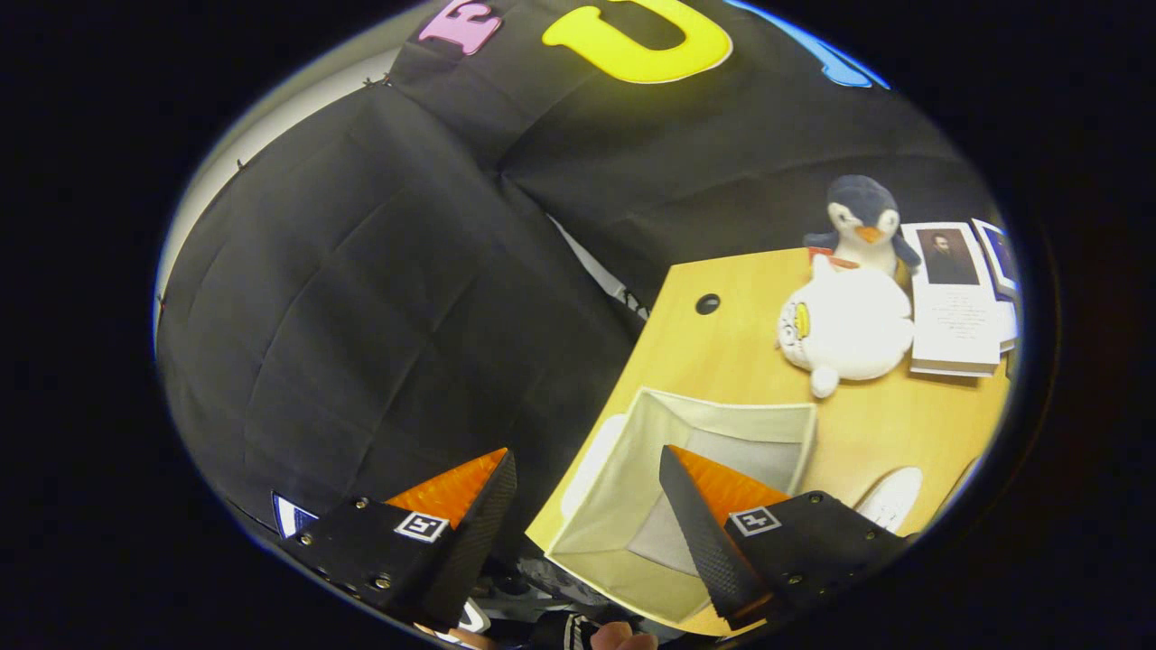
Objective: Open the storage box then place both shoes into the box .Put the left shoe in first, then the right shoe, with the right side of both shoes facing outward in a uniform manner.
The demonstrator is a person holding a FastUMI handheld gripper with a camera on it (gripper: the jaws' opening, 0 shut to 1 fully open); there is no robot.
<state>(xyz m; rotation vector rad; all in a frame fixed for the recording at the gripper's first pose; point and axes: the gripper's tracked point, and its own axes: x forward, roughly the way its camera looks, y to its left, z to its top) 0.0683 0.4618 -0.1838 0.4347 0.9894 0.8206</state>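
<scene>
The gripper (pixel 587 506) hangs with fingers apart and empty above the storage box (pixel 722 424) – already open, so ready for a shoe (pixel 892 496) – lying near on the table (pixel 722 352)

Penguin plush (pixel 863 219) behind white plush (pixel 849 327), touching; booklet (pixel 955 307) beside them on wooden table (pixel 722 348).

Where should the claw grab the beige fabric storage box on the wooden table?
Probably its thin upright wall: the beige fabric storage box stands open-topped just ahead of the open claw. Come down from above, one finger inside and one outside the near rim, since the soft sides offer no handle.
</scene>
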